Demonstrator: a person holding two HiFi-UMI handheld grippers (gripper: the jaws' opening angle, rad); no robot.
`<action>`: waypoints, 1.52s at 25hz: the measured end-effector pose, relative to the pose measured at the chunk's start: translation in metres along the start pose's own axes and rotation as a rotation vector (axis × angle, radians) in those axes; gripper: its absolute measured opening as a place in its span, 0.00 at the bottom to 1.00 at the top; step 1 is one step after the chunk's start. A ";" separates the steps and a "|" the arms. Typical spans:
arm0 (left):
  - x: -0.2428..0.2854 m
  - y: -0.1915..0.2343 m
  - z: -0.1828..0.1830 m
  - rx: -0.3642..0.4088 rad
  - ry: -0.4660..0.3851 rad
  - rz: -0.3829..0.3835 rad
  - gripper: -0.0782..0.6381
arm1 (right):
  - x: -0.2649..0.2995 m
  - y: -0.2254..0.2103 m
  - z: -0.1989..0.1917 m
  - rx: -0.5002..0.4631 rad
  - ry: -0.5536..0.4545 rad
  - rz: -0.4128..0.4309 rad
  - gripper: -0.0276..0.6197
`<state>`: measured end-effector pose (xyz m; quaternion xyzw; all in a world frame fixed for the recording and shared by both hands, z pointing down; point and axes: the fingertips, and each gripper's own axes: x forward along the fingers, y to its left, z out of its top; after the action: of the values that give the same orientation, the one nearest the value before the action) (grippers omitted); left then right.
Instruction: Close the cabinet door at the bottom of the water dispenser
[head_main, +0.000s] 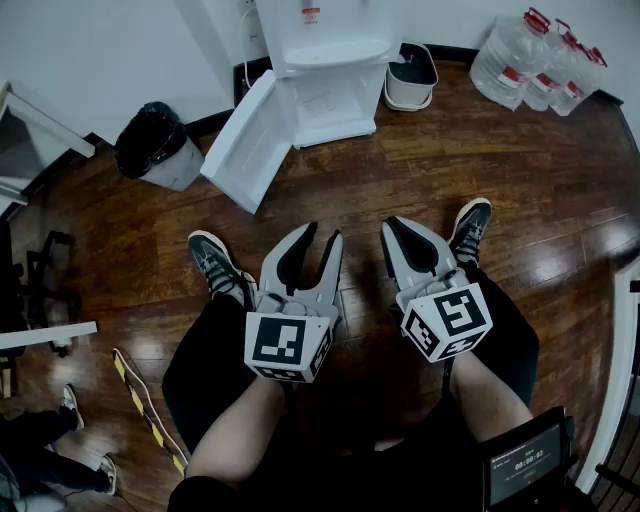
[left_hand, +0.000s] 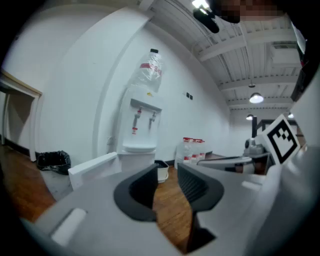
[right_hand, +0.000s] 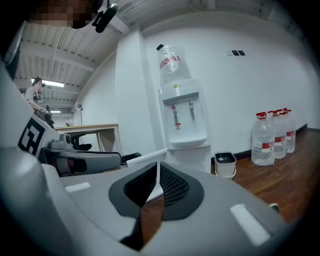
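The left hand-held gripper (head_main: 323, 236) is held low over the person's lap. In the left gripper view its jaws stand a narrow gap apart, and only bare wooden floor (head_main: 400, 170) shows between them. Just to its right, the right hand-held gripper (head_main: 392, 224) has its jaws together, pads meeting at the tips, and holds nothing. Both point forward and slightly down, with their marker cubes toward the person. A sneaker (head_main: 215, 262) sits on the floor just left of the left hand-held gripper, and another (head_main: 470, 230) sits just right of the right one.

Well ahead of both hand-held grippers, against the white wall, stands the white water dispenser (head_main: 320, 40) with an upturned bottle (right_hand: 172, 62) on top. Its bottom cabinet (head_main: 325, 100) is open. The cabinet door (head_main: 240, 145) is swung wide, out and to the left, with its free edge toward the person. It is well apart from both hand-held grippers, ahead and slightly left of the left one.

Farther left of the door stands a bin lined with a black bag (head_main: 155, 145). To the right of the dispenser, ahead of the right hand-held gripper, sits a small white bucket (head_main: 410, 80). Beyond it, far ahead and to the right, large water bottles with red caps (head_main: 535, 60) stand clustered.
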<state>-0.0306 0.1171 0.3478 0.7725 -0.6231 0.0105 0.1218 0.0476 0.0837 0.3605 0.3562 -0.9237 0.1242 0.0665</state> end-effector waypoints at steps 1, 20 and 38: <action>0.002 0.007 0.003 0.003 -0.005 0.005 0.32 | 0.004 0.000 0.002 0.000 0.000 0.003 0.07; 0.034 0.247 -0.045 0.000 0.209 0.419 0.50 | 0.111 -0.010 0.052 -0.013 0.006 0.092 0.20; 0.066 0.283 -0.091 -0.034 0.424 0.545 0.49 | 0.200 -0.028 0.060 0.036 0.052 0.191 0.20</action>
<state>-0.2765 0.0173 0.4964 0.5560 -0.7676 0.1926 0.2540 -0.0834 -0.0812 0.3506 0.2645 -0.9490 0.1559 0.0721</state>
